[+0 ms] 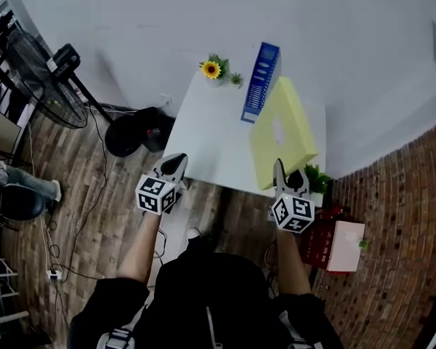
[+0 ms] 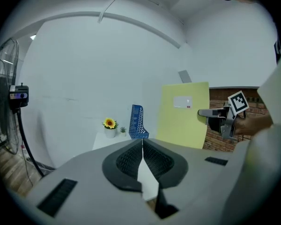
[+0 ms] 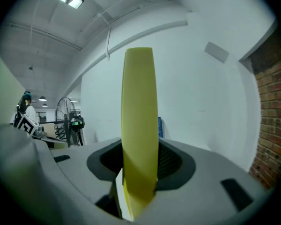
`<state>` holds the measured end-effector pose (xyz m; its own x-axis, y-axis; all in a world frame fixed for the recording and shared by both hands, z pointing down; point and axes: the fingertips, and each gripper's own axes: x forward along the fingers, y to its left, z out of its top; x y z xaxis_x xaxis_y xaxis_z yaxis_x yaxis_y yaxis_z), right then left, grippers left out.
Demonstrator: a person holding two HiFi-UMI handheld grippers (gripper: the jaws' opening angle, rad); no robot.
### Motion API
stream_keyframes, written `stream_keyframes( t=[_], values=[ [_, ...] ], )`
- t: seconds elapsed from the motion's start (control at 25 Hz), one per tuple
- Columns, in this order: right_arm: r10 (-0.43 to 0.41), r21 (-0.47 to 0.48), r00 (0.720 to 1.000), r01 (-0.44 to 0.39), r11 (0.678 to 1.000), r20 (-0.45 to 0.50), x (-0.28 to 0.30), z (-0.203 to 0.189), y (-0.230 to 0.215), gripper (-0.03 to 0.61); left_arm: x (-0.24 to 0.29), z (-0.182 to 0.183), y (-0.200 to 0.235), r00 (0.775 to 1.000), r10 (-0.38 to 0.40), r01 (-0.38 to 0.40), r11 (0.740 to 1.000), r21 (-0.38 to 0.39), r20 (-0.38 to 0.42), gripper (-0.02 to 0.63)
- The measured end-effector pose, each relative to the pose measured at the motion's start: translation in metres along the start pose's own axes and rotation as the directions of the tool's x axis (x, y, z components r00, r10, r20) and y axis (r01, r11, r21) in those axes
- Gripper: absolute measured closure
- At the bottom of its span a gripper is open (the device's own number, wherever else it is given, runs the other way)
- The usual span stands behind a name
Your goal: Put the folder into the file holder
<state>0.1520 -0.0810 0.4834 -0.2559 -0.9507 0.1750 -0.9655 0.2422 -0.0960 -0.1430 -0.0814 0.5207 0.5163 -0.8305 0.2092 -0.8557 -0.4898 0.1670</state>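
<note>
At the white table (image 1: 203, 137), one flat yellow folder (image 1: 283, 133) was pinched upright by the right gripper (image 1: 285, 171), beside one blue mesh file holder (image 1: 260, 82). The left gripper (image 1: 178, 160) was closed, empty.

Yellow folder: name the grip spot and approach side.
Grip its near edge from the person's side, as the right gripper does: the yellow folder is thin and roughly upright, so jaws pinch both faces, leaving the far edge free for the file holder.

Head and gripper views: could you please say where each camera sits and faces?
Head view: on the head, looking down at the table; arms, left gripper, right gripper show.
Left gripper view: on left gripper, facing the holder; shut jaws show.
Right gripper view: on right gripper, facing the wall; jaws clamp folder.
All share the folder.
</note>
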Motion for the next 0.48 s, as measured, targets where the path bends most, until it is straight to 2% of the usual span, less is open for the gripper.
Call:
stream_keyframes(
  t=[0.28,0.48],
  values=[
    [-0.091,0.010,0.996,0.090,0.996,0.026,0.051,0.017,0.008,0.396,0.035,0.017,0.055,0.998,-0.065,0.065,0.998,0.014,0.000,0.588],
    [-0.140,0.017,0.989,0.139,0.990,0.055,0.076,0.033,0.008,0.396,0.054,0.028,0.078,0.996,-0.094,0.094,0.995,0.027,0.006,0.588]
  ],
)
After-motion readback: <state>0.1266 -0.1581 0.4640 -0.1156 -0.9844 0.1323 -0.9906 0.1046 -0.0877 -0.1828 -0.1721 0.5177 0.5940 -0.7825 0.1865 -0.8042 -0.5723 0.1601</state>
